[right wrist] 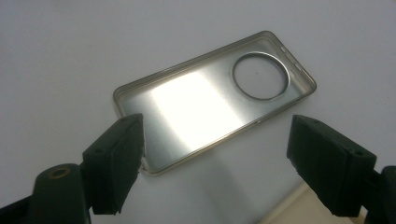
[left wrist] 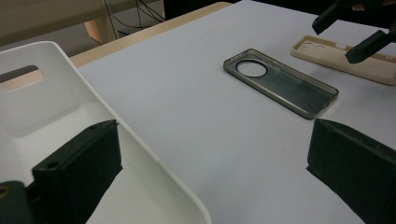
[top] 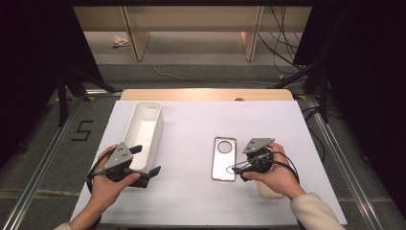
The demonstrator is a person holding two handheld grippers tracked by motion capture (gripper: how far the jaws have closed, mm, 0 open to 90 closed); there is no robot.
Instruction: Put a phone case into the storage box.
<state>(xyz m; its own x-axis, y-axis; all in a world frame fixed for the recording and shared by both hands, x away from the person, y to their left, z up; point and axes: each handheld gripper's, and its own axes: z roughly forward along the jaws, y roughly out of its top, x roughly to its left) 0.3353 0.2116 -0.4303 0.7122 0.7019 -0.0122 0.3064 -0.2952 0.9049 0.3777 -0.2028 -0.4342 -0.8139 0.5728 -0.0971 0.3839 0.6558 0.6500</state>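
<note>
While my right gripper [top: 238, 168] hangs with jaws wide and empty just right of the clear case [top: 224, 158], which lies flat mid-table with its long axis running away from me, my left gripper [top: 149, 163], also wide, straddles the bin [top: 143, 128] wall, farther off.

We see a cream phone case [left wrist: 355, 63] at the counter's [top: 191, 201] near right, and cables [top: 282, 38] on the floor beyond the far edge.
</note>
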